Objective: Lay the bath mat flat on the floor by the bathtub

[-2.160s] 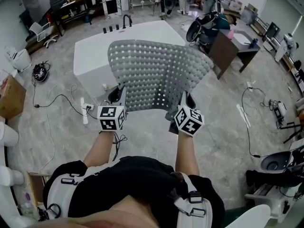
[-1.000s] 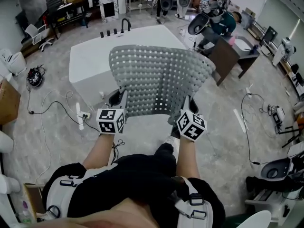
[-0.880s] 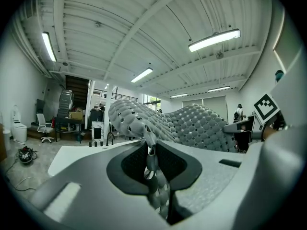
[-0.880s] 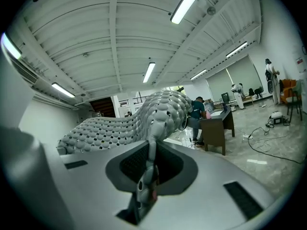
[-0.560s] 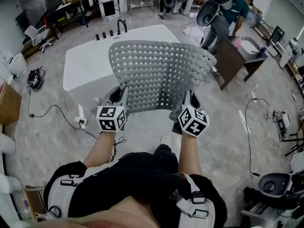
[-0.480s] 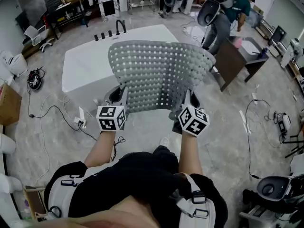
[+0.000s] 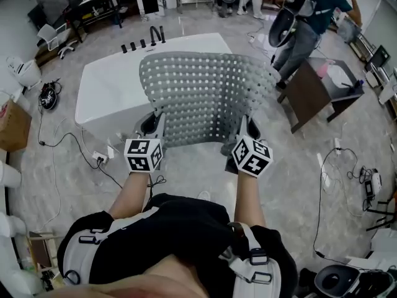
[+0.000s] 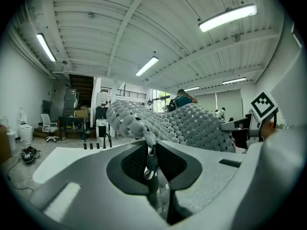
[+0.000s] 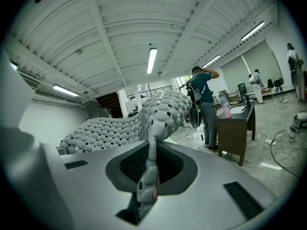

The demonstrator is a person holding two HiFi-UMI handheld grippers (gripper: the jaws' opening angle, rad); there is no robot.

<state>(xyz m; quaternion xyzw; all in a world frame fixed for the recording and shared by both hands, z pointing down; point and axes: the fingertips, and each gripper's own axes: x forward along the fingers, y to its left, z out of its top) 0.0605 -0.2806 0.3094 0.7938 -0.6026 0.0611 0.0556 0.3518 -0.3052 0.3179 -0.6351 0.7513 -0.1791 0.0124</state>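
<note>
Bath mat, clamped in my left gripper and right gripper (near edge), may fold over the bathtub

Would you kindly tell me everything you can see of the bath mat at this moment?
The bath mat is grey, rubbery-looking and perforated with rows of small holes. It is held up in the air, spread out and bowed, in front of the white bathtub. The left gripper and right gripper each pinch its near edge.
</note>
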